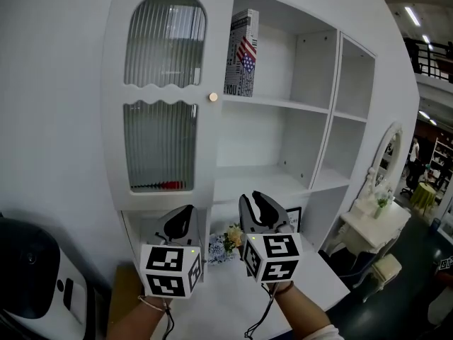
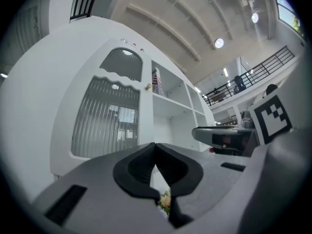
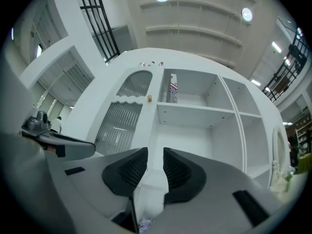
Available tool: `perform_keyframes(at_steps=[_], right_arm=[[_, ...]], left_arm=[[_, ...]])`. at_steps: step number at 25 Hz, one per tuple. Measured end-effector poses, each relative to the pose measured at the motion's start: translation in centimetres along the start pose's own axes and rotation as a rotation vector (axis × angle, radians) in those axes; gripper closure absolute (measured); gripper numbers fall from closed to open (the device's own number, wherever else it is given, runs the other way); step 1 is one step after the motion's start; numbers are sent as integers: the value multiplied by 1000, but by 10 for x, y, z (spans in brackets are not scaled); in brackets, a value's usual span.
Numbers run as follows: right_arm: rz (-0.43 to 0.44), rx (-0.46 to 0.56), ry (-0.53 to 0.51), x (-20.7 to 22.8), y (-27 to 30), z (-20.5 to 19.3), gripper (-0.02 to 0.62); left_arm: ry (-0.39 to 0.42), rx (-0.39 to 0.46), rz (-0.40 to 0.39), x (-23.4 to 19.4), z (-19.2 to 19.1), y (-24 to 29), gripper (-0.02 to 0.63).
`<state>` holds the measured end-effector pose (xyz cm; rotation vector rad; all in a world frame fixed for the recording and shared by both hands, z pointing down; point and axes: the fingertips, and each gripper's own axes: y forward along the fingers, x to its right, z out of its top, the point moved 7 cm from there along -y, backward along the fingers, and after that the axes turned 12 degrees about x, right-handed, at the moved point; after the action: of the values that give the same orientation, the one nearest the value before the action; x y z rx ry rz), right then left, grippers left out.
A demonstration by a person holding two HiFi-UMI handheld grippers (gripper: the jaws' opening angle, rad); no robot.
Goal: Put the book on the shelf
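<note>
shelf (image 1: 283, 103): book (image 1: 242, 54) is seen upright at the left end of its upper board | step: placement is judged done; only a clear retreat is called for | right gripper (image 1: 253, 202): jaws are set slightly apart, nothing held, well below the book | left gripper (image 1: 185, 212): jaws are closed, empty

- The left gripper (image 1: 185, 211) and right gripper (image 1: 256, 198) are showing grey shells with black ribbed pads (image 3: 129, 169).
- Each is carrying a white cube (image 1: 172, 269) with black square markers.
- Black cables (image 1: 168, 321) are hanging beneath.
- The right arm is wearing a white sleeve (image 1: 320, 331).
</note>
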<state>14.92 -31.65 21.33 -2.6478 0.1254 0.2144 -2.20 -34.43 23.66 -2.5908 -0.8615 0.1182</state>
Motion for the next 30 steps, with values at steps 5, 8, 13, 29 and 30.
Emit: perform_keyframes(at_steps=[5,8,13,29,30], right_arm=[[-65,-48,50,-2,-26,-29,486],[-113,-84,94,-3,-47,-48,514],[-187,-144,176,-7,-81,-78,534],[-157,-207,254,16,-131,-120,568],[-139,-207,267,19,-130,-121,568]], left_arm=[[-1,-4,-7,4,-26,-23,604],[-22,-21,-13,7,-49,-36,604],[-81,-55,-29,15,-91,-55,604],[-113,-92,89,22,-130,-82,604],[-112,-87,103,25,-130,-82,604]])
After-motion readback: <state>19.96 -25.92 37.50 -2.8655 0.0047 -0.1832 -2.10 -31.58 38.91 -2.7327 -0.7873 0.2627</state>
